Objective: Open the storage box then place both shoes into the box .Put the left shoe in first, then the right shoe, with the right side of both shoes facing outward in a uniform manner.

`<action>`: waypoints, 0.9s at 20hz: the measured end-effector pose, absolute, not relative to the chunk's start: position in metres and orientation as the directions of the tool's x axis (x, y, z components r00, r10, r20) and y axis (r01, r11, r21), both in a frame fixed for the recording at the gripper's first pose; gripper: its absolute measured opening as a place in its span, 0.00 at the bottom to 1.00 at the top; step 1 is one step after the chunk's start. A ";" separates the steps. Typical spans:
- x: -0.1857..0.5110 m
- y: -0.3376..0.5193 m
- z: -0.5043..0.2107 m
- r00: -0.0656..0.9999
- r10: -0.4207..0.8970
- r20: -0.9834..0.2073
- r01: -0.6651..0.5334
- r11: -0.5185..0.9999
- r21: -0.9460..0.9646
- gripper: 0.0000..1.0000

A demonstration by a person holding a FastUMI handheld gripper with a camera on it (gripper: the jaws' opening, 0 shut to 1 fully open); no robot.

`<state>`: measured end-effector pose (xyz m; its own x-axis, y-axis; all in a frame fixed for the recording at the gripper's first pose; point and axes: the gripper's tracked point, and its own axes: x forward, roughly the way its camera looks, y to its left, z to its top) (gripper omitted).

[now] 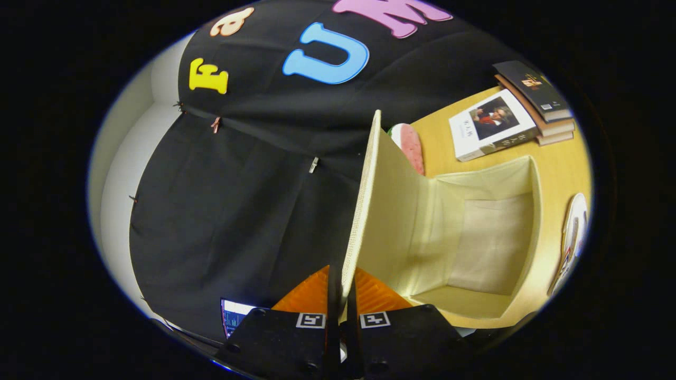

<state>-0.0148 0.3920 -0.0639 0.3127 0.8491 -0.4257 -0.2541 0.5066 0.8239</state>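
Pinching the raised lid (369, 211), the hand-held gripper (342, 295) tilts sideways over the open box (533, 221); books (528, 113) lie on the surface (438, 137).

We see a light wooden tabletop (560, 163) with a few loose things on it. A white-covered book with a portrait on its front (490, 131) lies flat. Just beside it sits a small stack of books with a dark cover on top (538, 95). A pink, rounded, watermelon-slice-shaped object with a green edge (409, 145) rests near the white book. We also make out a lit screen (235, 315), though only a corner of it.
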 end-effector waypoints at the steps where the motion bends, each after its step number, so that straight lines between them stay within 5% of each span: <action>1: -0.015 0.404 -0.065 0.307 0.847 -0.434 -0.265 0.514 0.816 0.09; 18: -0.011 0.522 -0.112 0.242 0.800 -0.550 -0.358 0.600 0.715 0.09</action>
<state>-0.0105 0.5219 -0.1125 0.2416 0.7997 -0.5497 -0.3580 0.5999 0.7155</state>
